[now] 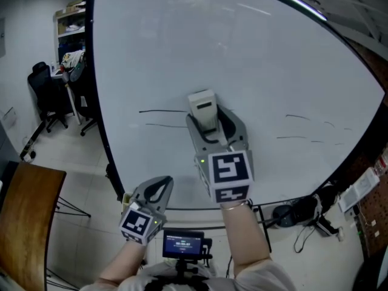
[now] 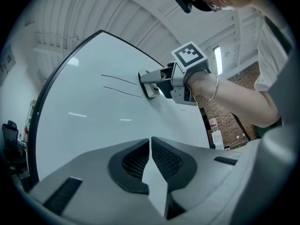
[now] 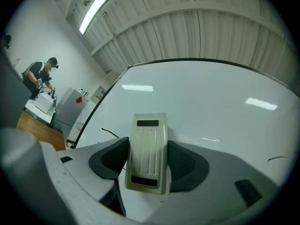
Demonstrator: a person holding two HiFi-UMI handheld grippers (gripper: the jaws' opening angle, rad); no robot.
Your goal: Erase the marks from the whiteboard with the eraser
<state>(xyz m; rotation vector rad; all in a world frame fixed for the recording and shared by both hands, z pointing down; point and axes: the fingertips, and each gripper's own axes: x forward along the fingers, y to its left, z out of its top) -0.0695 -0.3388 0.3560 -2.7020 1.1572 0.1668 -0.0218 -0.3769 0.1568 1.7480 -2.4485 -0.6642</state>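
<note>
A large whiteboard [image 1: 242,59] fills the head view. Two thin black lines [image 1: 162,111] run across it left of centre, and fainter strokes [image 1: 306,129] remain at the right. My right gripper [image 1: 206,123] is shut on a cream eraser [image 1: 202,107], pressed flat to the board at the right end of the left lines. In the right gripper view the eraser [image 3: 148,153] sits between the jaws, with a line end [image 3: 110,133] just left of it. My left gripper [image 1: 159,187] hangs low by the board's bottom edge, shut and holding nothing; its own view shows the jaws [image 2: 150,146] closed.
A wooden tabletop [image 1: 27,217] stands at lower left, with an office chair [image 1: 45,93] and shelves [image 1: 70,26] behind. Cables and a black device [image 1: 297,214] lie on the floor at the board's lower right. A person [image 3: 40,76] works at a far bench.
</note>
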